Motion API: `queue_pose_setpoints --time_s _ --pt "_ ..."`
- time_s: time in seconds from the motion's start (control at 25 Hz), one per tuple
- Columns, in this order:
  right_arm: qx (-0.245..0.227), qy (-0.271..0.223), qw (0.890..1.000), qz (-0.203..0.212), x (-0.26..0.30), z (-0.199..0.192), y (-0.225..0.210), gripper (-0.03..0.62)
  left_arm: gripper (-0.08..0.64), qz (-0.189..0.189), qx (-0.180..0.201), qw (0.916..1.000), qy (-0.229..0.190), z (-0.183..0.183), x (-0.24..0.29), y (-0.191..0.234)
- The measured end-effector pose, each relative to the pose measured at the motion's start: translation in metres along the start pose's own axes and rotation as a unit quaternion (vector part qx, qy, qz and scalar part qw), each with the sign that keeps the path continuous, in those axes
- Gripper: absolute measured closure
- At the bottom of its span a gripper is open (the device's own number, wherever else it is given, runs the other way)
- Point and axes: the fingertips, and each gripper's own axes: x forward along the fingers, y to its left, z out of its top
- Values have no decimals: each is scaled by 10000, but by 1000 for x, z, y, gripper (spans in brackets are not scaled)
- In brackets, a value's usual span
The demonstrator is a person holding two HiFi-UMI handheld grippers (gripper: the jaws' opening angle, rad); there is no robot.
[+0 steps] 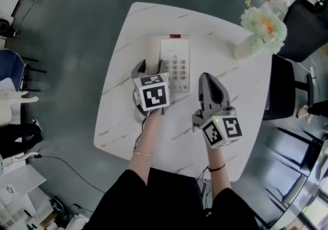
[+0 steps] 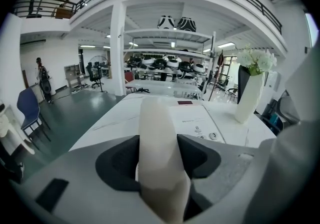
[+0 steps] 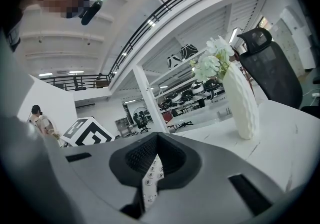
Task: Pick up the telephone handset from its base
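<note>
A vase of flowers [image 1: 259, 29] is standing at the far right corner of the white veined table [image 1: 241, 106], well apart from the telephone base [image 1: 175, 65]. The handset [image 1: 154, 48] is lying on the base's left side. The left gripper [image 1: 150, 64] is grasping it, pads meeting both sides. The right gripper [image 1: 206, 76] is staying clenched and empty just right of the base. Bare tabletop is running out to the edges. Grey floor [image 1: 77, 24] and a black chair [image 1: 302, 24] are bordering the table.
</note>
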Motion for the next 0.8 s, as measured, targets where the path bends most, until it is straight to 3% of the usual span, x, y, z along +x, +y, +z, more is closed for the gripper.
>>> queue_pose_setpoints --time_s 0.32,0.8 --pt "-47 -9 10000 -16 2 1 -1 600 353 -24 -329 9993 -169 3 1 2" --pt "-88 -69 9999 -57 -4 6 3 600 356 -183 -182 9985 -486 18 -11 1"
